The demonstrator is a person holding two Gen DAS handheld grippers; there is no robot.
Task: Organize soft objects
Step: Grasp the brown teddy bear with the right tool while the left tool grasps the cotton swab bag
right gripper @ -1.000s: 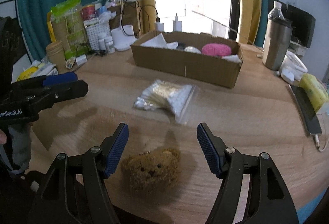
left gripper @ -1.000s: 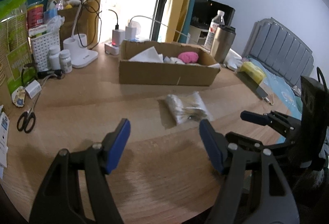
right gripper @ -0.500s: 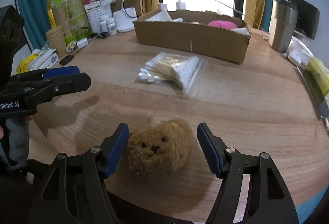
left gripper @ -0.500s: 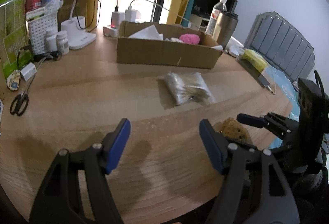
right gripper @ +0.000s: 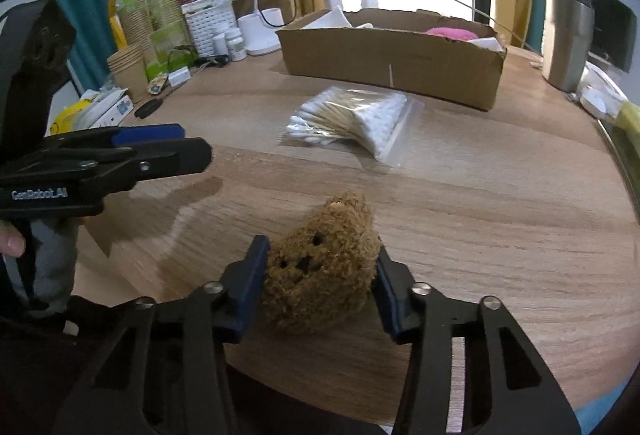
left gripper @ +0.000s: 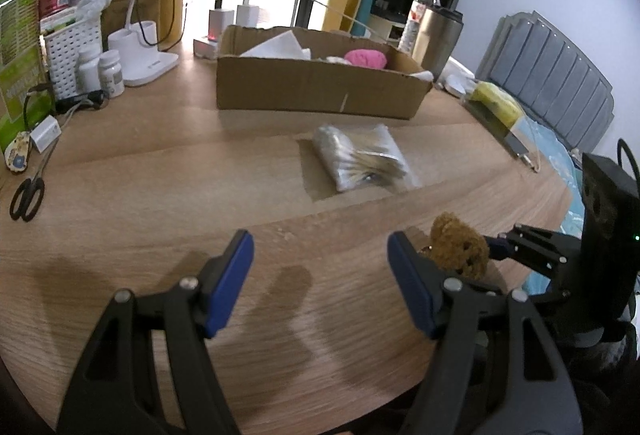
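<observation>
A brown plush bear head (right gripper: 322,267) sits between the blue pads of my right gripper (right gripper: 320,277), which is shut on it just above the table's near edge; it also shows in the left wrist view (left gripper: 460,249). My left gripper (left gripper: 320,277) is open and empty over the wooden table (left gripper: 160,195); it shows in the right wrist view (right gripper: 168,149) at the left. A clear bag of cotton swabs (right gripper: 352,121) lies mid-table. A cardboard box (right gripper: 392,55) behind it holds a pink soft object (right gripper: 450,32) and white items.
A lamp base (left gripper: 146,55), white basket (left gripper: 70,51), pill bottles (left gripper: 110,73), scissors (left gripper: 28,193) and packets crowd the left side. A steel tumbler (right gripper: 566,39) and water bottle (left gripper: 418,15) stand at the right. Paper cups (right gripper: 128,71) are at the far left.
My right gripper has closed on the bear, which now sits tilted between its pads. The left gripper has moved a little lower over the table, still open.
</observation>
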